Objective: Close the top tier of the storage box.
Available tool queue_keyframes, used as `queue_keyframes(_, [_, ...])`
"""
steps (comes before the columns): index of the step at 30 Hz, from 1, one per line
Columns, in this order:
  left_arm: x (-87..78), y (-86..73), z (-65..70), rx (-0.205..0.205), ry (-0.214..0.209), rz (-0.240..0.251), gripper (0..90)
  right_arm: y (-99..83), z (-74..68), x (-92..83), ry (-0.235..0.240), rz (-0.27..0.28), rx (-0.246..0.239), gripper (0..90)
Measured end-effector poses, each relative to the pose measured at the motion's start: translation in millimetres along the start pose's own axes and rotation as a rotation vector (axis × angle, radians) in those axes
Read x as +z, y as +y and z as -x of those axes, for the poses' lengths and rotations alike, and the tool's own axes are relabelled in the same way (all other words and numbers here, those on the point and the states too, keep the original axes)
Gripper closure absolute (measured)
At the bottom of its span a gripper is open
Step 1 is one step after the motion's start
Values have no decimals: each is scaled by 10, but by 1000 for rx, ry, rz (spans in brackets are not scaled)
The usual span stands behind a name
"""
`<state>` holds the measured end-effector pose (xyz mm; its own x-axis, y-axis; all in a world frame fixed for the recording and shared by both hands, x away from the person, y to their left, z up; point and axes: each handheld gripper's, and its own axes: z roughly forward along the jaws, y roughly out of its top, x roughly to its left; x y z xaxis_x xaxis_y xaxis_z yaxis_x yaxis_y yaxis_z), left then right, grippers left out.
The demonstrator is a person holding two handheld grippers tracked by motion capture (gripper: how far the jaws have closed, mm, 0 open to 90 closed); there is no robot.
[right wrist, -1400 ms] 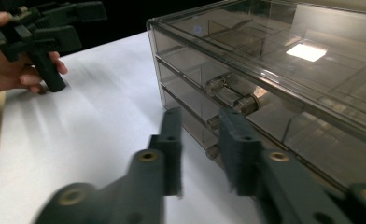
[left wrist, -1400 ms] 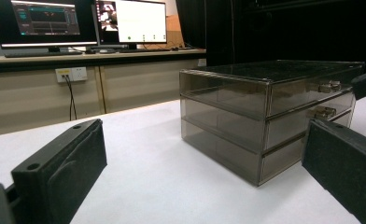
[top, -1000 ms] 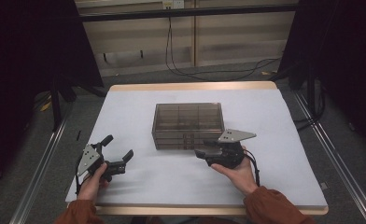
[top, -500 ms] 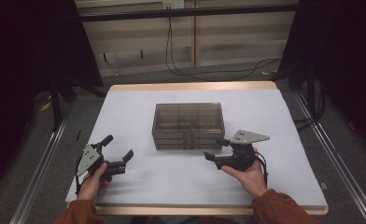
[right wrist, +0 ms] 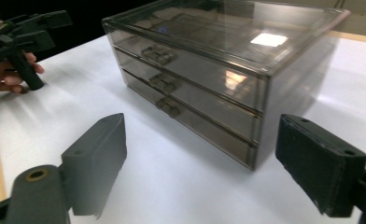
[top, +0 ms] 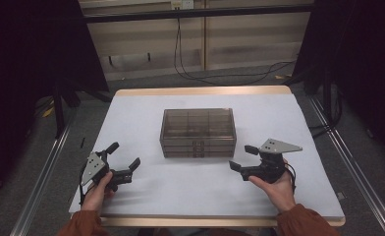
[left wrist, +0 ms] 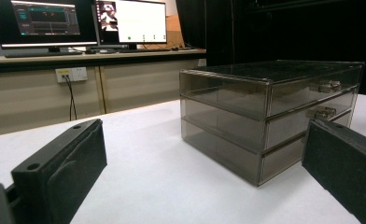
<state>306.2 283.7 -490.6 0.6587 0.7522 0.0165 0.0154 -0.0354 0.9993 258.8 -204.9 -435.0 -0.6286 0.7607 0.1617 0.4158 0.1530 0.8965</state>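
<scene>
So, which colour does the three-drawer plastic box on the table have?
The see-through three-drawer plastic box is smoky grey-brown, clearest in the right gripper view.

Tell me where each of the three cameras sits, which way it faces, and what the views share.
High view: above the person's side, facing forward and down on the white table; both hands, left gripper and right gripper enter from below.
Left gripper view: rides that gripper, facing the drawer box; its black fingers frame it.
Right gripper view: faces the box's drawer fronts, left gripper beyond.
Shared: the box, all three.
</scene>
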Motion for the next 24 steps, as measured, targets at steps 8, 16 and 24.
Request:
queue_keyframes(8, [-1,1,-8,9,0,-4,0,-73,104,-112,-61,-5,5,134])
queue_keyframes(16, [-2,1,-7,10,2,-3,0,-139,249,-221,-123,-3,29,114])
queue_keyframes(24, [1,0,-2,0,-2,1,0,-223,463,-409,-202,23,80,108])
